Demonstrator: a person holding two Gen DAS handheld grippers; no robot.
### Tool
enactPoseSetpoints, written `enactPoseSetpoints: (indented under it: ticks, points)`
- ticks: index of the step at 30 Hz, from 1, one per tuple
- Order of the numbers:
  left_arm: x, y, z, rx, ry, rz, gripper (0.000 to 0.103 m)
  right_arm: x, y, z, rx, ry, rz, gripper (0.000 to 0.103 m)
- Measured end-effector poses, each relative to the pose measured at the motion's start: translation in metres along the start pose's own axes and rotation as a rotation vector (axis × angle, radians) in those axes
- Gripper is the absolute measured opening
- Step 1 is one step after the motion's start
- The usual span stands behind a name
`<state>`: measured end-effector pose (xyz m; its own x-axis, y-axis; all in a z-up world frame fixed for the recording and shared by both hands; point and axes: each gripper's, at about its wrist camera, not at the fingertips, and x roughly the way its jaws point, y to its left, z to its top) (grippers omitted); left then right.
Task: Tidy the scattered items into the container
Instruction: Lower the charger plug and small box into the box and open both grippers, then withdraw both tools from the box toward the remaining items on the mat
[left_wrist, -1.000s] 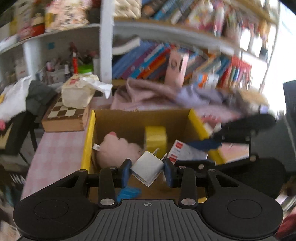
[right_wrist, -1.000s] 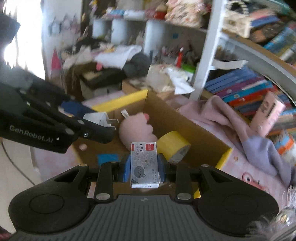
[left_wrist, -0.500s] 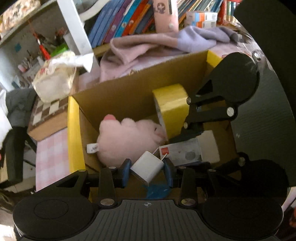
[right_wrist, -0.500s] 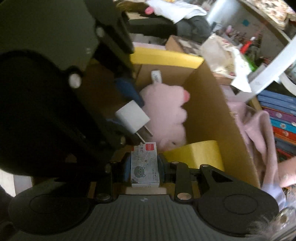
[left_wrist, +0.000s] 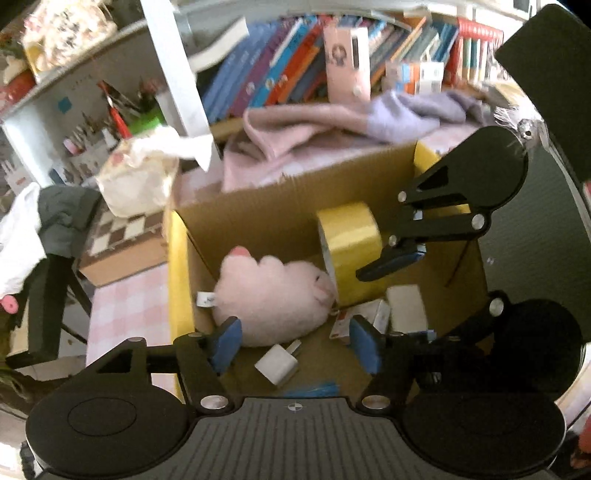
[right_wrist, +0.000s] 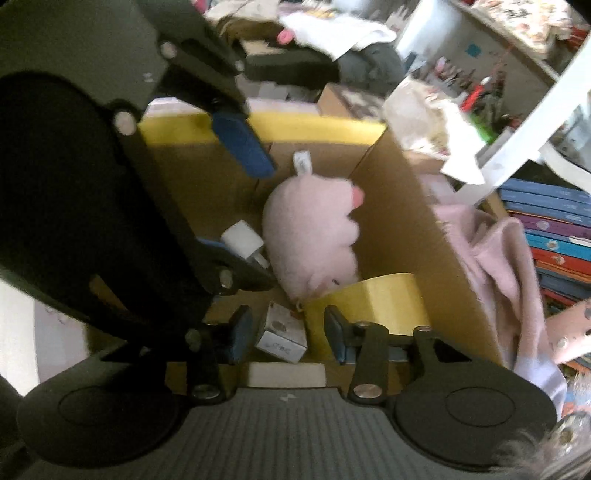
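Observation:
A cardboard box with yellow-taped rims holds a pink plush toy, a yellow tape roll, a white charger plug and a small white card box. My left gripper is open and empty just above the plug. My right gripper is open and empty over the card box, inside the cardboard box. The plush, tape roll and plug also show in the right wrist view.
A pink and lilac cloth lies behind the box. A bookshelf stands at the back. A chessboard case and a crumpled bag sit left of the box on the pink checked tablecloth.
Both grippers have opened. The plug has dropped from the left gripper and the card box from the right one; both now lie on the box floor.

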<state>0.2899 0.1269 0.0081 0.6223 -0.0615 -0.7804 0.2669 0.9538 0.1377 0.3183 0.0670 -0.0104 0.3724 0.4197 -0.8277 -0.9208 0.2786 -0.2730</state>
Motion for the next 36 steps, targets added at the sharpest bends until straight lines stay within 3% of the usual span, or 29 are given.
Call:
enactPoseSetpoints:
  ticks: [10, 18, 26, 30, 36]
  points:
    - [-0.066, -0.016, -0.005, -0.063, -0.167, 0.038, 0.078, -0.076, 0.002, -0.017, 0.115, -0.149, -0.118, 0.047]
    - [-0.127, -0.027, -0.029, -0.148, -0.306, 0.076, 0.087, -0.14, 0.02, -0.055, 0.277, -0.257, -0.26, 0.06]
    - [-0.162, -0.045, -0.065, -0.235, -0.36, 0.107, 0.092, -0.186, 0.051, -0.096, 0.526, -0.342, -0.396, 0.075]
    - [-0.175, -0.055, -0.083, -0.28, -0.375, 0.116, 0.095, -0.199, 0.072, -0.115, 0.626, -0.362, -0.443, 0.078]
    - [-0.186, -0.073, -0.107, -0.235, -0.376, 0.163, 0.096, -0.208, 0.109, -0.14, 0.731, -0.368, -0.51, 0.081]
